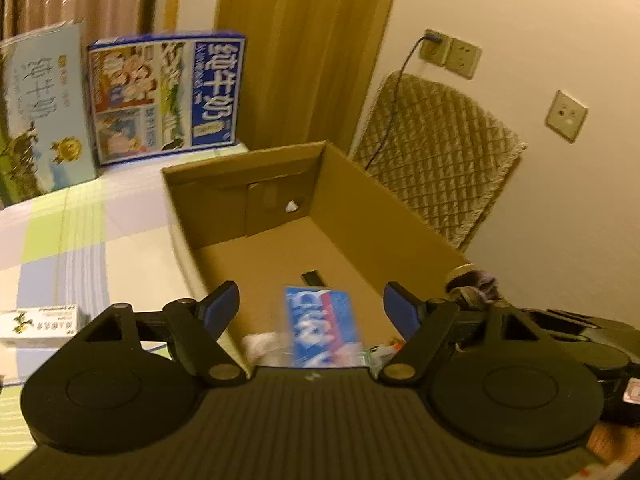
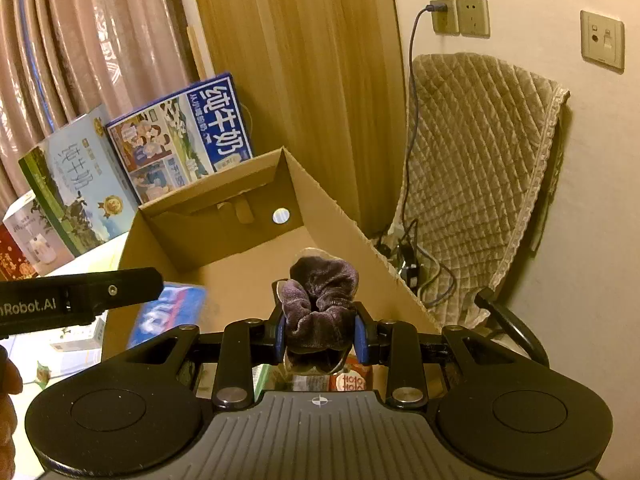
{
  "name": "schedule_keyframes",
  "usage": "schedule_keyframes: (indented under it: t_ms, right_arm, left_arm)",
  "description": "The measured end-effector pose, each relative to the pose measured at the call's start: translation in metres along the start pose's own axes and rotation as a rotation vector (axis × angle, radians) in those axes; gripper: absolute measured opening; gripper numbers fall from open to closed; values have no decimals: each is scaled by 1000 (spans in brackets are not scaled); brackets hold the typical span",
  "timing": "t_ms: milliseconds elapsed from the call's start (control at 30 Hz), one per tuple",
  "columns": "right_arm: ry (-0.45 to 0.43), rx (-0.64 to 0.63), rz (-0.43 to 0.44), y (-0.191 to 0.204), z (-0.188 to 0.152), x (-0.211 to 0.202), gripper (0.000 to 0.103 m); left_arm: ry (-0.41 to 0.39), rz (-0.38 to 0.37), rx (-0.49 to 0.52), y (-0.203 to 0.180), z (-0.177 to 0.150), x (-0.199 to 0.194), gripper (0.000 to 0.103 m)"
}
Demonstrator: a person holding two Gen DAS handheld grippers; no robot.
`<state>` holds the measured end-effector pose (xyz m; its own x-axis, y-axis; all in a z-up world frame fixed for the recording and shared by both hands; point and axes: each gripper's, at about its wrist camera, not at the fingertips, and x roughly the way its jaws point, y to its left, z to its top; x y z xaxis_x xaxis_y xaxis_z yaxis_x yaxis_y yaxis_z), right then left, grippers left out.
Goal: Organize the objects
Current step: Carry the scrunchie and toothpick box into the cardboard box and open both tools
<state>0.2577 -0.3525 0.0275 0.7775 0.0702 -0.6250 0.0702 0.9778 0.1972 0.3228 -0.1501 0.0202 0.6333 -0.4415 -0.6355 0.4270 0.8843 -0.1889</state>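
Left gripper (image 1: 310, 306): spread wide, empty, above the cardboard box (image 1: 384, 208).
Right gripper (image 2: 320, 330): clamped on a purple velvet scrunchie (image 2: 320, 300) over the box.
Blue packet (image 1: 324, 326): inside the box, print blurred.
Writing: "纯牛奶" on the blue milk carton (image 1: 168, 96); "nRobot.AI" on the left gripper's side.

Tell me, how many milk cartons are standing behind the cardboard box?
2. The blue milk carton stands just behind the cardboard box; the pale green milk carton stands left of it. Others may be hidden.
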Motion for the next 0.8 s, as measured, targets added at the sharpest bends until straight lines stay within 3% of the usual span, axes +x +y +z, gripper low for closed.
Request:
schedule_keyframes:
  t_ms: [500,533,567,633,800]
  right_arm:
    - [-17,-10,45,11,1,4,29]
    - [-28,-6,68,11,1,5,35]
    - [-41,8,84,10,2,5,51]
    - [-61,41,86,7,4,5,65]
    - [-73,44,85,9,5,1,65]
  left_arm:
    - [-21,43,-34,30,-1,-25,76]
    - [-19,44,-36,31,-2,-26,76]
    - [-18,47,-36,33,-2,-27,76]
    - [-13,53,-32,37,-4,-29,76]
    - [-8,73,-28,46,-9,-37,76]
